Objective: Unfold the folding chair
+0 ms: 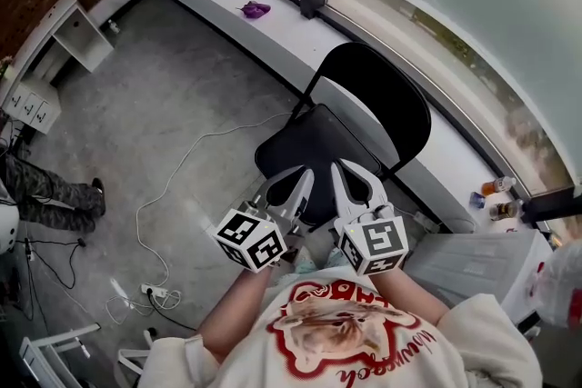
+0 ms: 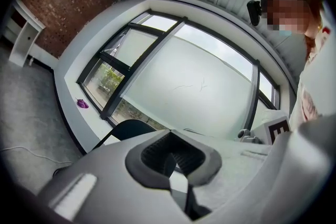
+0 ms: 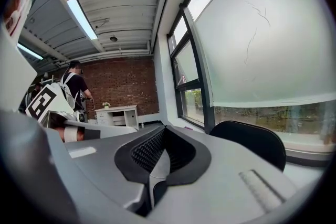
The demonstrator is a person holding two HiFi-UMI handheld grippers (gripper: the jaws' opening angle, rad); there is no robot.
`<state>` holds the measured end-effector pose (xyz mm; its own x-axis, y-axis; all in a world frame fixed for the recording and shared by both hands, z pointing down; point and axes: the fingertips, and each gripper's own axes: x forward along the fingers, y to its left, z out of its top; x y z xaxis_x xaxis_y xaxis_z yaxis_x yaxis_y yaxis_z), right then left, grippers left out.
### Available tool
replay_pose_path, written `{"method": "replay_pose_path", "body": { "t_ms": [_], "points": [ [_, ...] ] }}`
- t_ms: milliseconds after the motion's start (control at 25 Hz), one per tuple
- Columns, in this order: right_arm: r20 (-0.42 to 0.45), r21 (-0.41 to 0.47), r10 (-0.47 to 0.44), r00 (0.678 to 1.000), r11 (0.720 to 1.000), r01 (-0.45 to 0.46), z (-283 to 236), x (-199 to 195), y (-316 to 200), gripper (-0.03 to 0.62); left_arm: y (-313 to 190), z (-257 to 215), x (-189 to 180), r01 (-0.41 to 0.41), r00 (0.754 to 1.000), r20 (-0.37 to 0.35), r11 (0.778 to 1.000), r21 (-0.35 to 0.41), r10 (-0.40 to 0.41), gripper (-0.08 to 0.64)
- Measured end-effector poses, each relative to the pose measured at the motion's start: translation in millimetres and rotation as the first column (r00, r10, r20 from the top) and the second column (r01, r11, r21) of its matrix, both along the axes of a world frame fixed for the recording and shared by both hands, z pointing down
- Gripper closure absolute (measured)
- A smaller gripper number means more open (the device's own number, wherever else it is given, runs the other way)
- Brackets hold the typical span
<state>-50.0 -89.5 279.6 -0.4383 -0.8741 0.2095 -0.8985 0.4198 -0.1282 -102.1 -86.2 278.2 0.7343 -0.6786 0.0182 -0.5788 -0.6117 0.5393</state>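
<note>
The black folding chair (image 1: 314, 145) stands open, its seat just ahead of and below both pairs of jaws, its backrest beyond them toward the window ledge (image 1: 282, 32). The left gripper (image 1: 289, 184) and right gripper (image 1: 353, 177) hover side by side, each with its jaws closed together on nothing.

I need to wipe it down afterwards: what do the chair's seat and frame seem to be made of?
The seat looks like black padded vinyl or leatherette, with a soft dull sheen; fabric is possible. The frame looks like black-painted metal tube: slim, straight, smooth.
</note>
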Motion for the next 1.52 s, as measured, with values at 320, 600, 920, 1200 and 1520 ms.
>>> {"method": "replay_pose_path", "body": {
  "t_ms": [320, 600, 920, 1200, 1520],
  "points": [
    [0.022, 0.008, 0.001, 1.000, 1.000, -0.001, -6, 7, 1, 0.571, 5, -13, 7, -0.034, 0.999, 0.027, 0.999, 0.031, 0.033, 0.559],
    [-0.001, 0.034, -0.007, 1.000, 0.999, 0.007, -14, 16, 27, 0.569, 23, -18, 15, -0.033, 0.998, 0.048, 0.999, 0.043, 0.031, 0.559],
    [0.025, 0.021, 0.000, 1.000, 1.000, -0.001, -8, 68, 84, 0.571, 72, -19, 72, -0.068, 0.996, 0.053, 0.997, 0.047, 0.065, 0.559],
    [0.029, 0.036, -0.060, 0.998, 0.998, 0.059, -10, 99, 154, 0.571, 144, -20, 115, -0.044, 0.996, 0.076, 0.997, 0.067, 0.039, 0.559],
    [0.045, 0.031, -0.130, 0.990, 0.991, 0.129, -2, 125, 238, 0.571, 236, -10, 143, 0.015, 0.996, 0.091, 0.998, 0.066, -0.021, 0.559]
  ]
}}
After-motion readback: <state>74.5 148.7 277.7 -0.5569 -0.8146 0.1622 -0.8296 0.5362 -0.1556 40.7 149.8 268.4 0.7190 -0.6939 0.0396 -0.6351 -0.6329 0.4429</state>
